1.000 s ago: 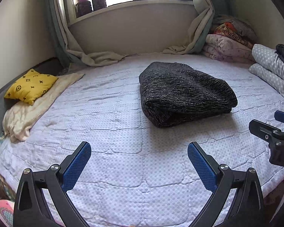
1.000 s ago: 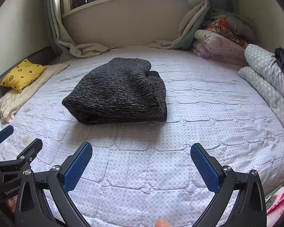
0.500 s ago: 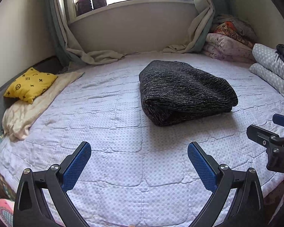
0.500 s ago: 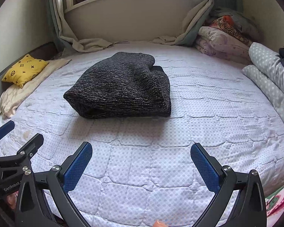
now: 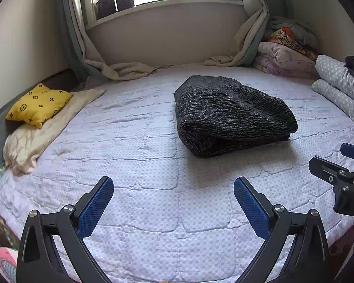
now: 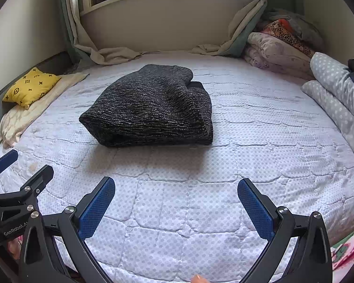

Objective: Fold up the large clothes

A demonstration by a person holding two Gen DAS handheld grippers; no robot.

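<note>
The dark knit garment (image 5: 231,115) lies folded into a thick, compact bundle near the middle of the bed (image 5: 134,141), on its pale dotted quilt — black yarn flecked with lighter threads in fine horizontal ribs, the rounded fold edge facing the cameras. Both claws hover over the near part of the bed, well apart from the bundle. The left claw (image 5: 173,199) is spread wide with nothing between its blue pads (image 5: 95,206); the right claw (image 6: 176,201) is likewise wide apart and empty. In the right wrist view the left claw's body carries white lettering reading "GenRobot.A" — the rest is cut off. A yellow cushion (image 6: 30,87) with black monogram-style motifs sits at the bed's left edge.
</note>
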